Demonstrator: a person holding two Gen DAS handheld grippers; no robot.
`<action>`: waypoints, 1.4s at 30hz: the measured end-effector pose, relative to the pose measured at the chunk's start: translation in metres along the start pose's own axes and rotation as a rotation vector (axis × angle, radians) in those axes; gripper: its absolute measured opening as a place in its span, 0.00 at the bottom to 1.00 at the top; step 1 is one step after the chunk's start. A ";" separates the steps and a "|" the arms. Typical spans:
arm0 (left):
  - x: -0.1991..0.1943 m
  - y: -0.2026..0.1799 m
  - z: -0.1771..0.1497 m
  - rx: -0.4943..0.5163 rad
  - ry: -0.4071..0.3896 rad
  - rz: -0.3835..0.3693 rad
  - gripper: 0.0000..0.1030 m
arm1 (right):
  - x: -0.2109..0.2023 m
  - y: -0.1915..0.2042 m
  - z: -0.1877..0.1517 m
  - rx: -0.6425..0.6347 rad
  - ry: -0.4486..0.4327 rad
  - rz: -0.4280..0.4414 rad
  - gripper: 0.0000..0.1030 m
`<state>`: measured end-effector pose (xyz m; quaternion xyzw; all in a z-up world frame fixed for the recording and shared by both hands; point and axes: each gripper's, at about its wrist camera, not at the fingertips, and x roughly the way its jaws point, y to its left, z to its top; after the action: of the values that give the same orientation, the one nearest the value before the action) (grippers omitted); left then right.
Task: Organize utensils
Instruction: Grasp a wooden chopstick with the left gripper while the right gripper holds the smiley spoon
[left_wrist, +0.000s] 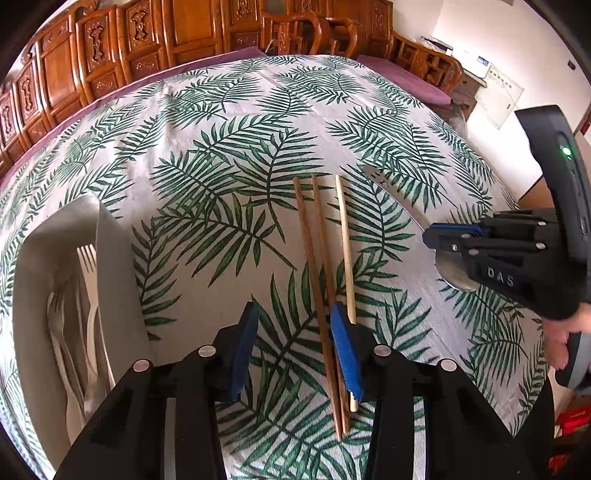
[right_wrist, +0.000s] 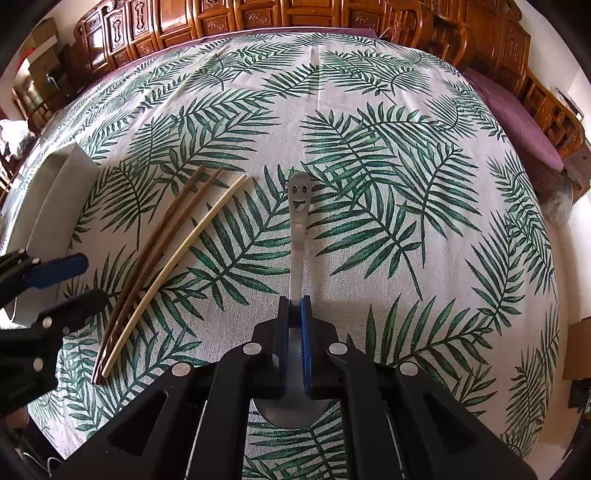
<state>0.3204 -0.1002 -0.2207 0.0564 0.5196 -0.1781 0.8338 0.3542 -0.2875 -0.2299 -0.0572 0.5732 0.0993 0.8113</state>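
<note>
Left wrist view: the left gripper (left_wrist: 293, 349) hangs over a table (left_wrist: 207, 122) covered in a palm-leaf cloth, its blue-padded jaws parted. Two brown chopsticks (left_wrist: 317, 295) lie side by side on the cloth and run up between the jaws, close against the right pad; neither pad can be seen pressing on them. A pale chopstick (left_wrist: 345, 243) lies just beside them on the outer side of the right pad. At the left a grey organizer tray (left_wrist: 110, 236) holds a white plastic fork (left_wrist: 88, 266) and some metal cutlery. At the right edge the right gripper (left_wrist: 436, 236) is seen side-on, held by a hand (left_wrist: 561, 332), with a steel spoon (left_wrist: 399, 201) passing under it, handle towards the far side and bowl showing below the jaws.

Right wrist view: the right gripper (right_wrist: 295, 306) is clamped on the neck of the spoon (right_wrist: 297, 229); the handle, with a smiling face cut into its end, points away across the cloth, and the bowl shows under the gripper body. The three chopsticks (right_wrist: 162, 266) lie to the left, brown pair nearer the tray (right_wrist: 55, 199). The left gripper (right_wrist: 85, 280) enters from the left edge, jaws apart, its tips at the near ends of the chopsticks
</note>
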 end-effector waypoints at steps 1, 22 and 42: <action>0.001 0.000 0.001 0.000 0.002 -0.001 0.35 | 0.000 0.000 0.000 -0.002 -0.002 0.001 0.07; 0.023 -0.006 0.013 0.037 0.042 0.058 0.04 | 0.001 0.002 -0.001 -0.004 -0.014 -0.008 0.07; -0.080 0.029 0.007 -0.051 -0.150 0.036 0.04 | -0.065 0.041 -0.011 -0.029 -0.109 0.068 0.07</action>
<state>0.3054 -0.0560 -0.1496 0.0310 0.4589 -0.1537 0.8745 0.3142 -0.2555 -0.1719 -0.0441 0.5283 0.1380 0.8366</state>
